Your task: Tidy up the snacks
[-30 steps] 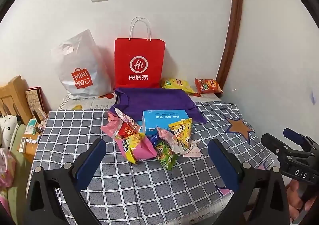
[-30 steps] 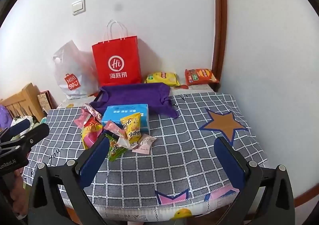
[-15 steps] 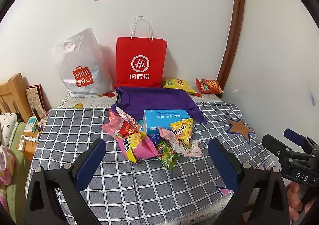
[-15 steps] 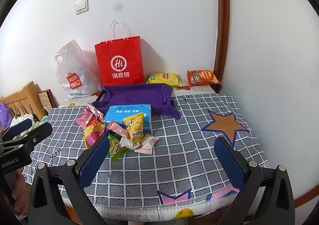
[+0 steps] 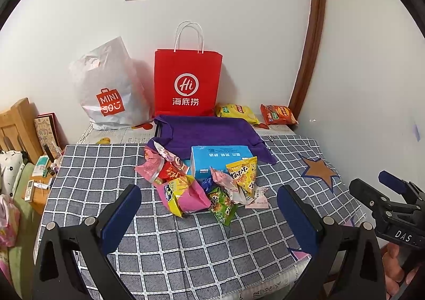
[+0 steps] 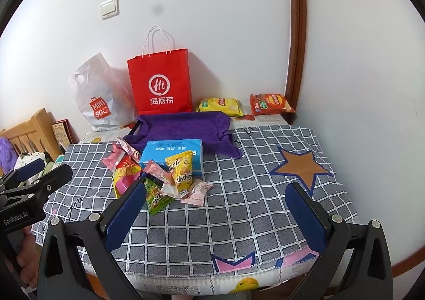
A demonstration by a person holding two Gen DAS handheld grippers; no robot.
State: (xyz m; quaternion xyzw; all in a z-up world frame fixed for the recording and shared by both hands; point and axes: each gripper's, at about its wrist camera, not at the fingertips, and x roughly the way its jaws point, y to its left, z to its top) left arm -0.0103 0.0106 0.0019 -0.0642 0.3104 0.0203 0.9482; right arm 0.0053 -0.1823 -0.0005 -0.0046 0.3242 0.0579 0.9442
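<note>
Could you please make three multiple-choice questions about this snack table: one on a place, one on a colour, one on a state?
1. Where does the light blue cardboard box lie?
A. partly on the purple cloth
B. inside the red paper bag
C. on the brown star patch

2. Which colour is the chip packet nearest the brown door frame?
A. green
B. orange-red
C. blue

3. How is the right claw?
A. shut on a packet
B. open and empty
C. shut, empty

Answers: 1 A, the box's far edge overlaps the cloth. 2 B, the yellow packet lies farther from the frame. 3 B, its blue pads stand wide apart above the checked tablecloth.
</note>
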